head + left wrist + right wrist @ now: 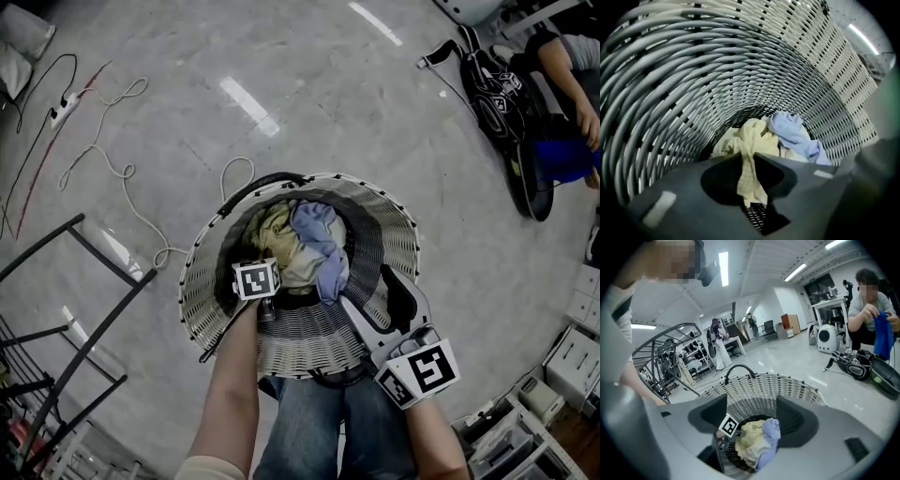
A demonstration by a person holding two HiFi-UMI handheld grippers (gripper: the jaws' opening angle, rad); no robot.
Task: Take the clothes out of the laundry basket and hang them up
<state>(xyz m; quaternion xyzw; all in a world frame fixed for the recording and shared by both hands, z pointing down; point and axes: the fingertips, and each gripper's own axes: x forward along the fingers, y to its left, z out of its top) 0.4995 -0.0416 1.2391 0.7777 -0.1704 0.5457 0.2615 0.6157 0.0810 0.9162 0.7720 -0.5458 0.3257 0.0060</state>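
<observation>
Laundry basket (200,281), white wicker, stands on the floor (328,112) at your feet. At its bottom lie a yellow garment (751,135) and a blue garment (790,131), touching. Your left claw (749,157) is clamped on a fold of the yellow garment. Your right claw (752,399) hangs over the rim, jaws apart, empty.

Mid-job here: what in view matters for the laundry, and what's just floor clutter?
Job: laundry basket, yellow garment clamped in left gripper, blue garment, open right gripper, black rack (likely for hanging).
Lying about: white cable, power strip, black bag.
</observation>
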